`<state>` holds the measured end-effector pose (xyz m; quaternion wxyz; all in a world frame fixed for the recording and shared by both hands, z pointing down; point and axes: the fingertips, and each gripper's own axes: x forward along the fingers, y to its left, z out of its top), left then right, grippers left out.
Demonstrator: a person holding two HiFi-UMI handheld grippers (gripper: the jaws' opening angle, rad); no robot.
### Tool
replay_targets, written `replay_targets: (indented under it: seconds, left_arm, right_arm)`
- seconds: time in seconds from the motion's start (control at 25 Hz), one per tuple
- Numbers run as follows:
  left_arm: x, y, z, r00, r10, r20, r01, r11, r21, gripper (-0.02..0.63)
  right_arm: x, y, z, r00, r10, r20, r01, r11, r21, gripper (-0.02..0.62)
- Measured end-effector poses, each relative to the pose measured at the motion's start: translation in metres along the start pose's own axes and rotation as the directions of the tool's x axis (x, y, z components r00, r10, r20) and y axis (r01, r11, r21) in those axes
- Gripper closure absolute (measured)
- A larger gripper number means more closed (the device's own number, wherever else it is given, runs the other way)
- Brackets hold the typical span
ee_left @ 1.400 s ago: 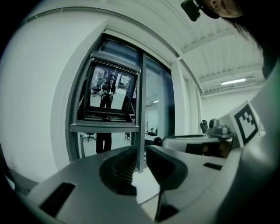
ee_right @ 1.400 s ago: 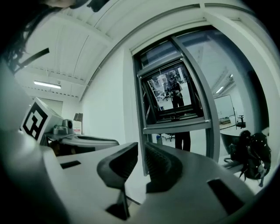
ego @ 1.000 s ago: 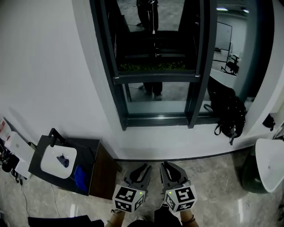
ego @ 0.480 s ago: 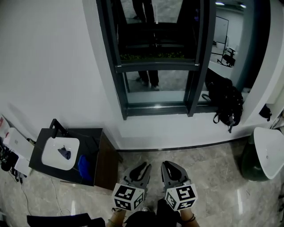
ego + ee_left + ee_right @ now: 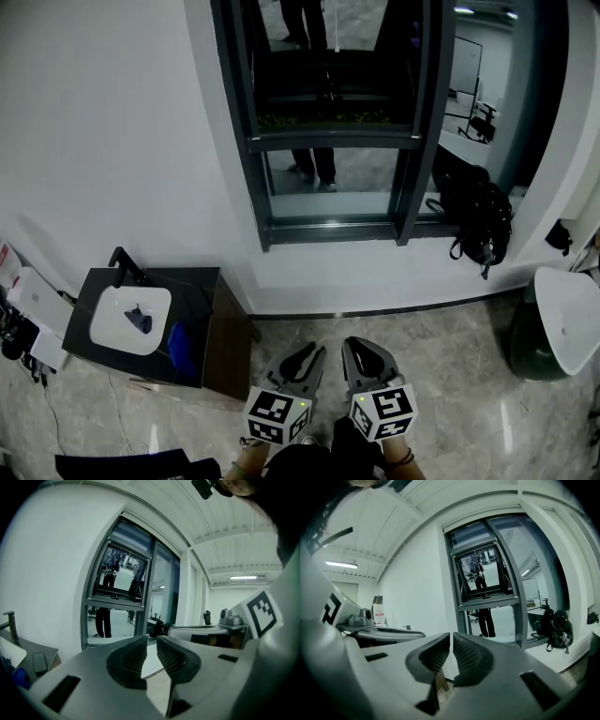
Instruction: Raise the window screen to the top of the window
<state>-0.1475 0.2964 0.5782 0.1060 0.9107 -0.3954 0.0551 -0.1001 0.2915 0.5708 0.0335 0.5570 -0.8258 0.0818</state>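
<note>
The dark-framed window [image 5: 262, 202] stands in the white wall ahead. Its screen is the dark panel in the upper part, and the screen's bottom bar [image 5: 333, 141] crosses about mid-height; the bar also shows in the left gripper view [image 5: 115, 604] and the right gripper view [image 5: 487, 604]. Both grippers are low over the floor, well short of the window and touching nothing. My left gripper [image 5: 302, 361] has a narrow gap between its pads and holds nothing. My right gripper [image 5: 364, 356] is empty, its tips all but touching.
A black cabinet [image 5: 202, 323] with a white basin [image 5: 127, 319] and something blue [image 5: 181, 342] stands at the left wall. A black backpack [image 5: 478, 220] sits on the sill at the right. A white round fixture [image 5: 572, 323] is at far right. A person's legs [image 5: 319, 164] show through the glass.
The head view has shifted a little, so the window sits higher in frame and the cabinet further right. Both grippers stay low, side by side, barely moved.
</note>
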Motion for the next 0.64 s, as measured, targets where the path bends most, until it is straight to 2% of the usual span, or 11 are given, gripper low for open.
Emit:
replay_targets:
  seconds: [0.64]
  left_arm:
    - [0.004, -0.013, 0.005, 1.0, 0.005, 0.02, -0.005, 1.0, 0.008, 0.541]
  right_arm:
    - [-0.01, -0.007, 0.002, 1.0, -0.003, 0.002, 0.003, 1.0, -0.018, 0.57]
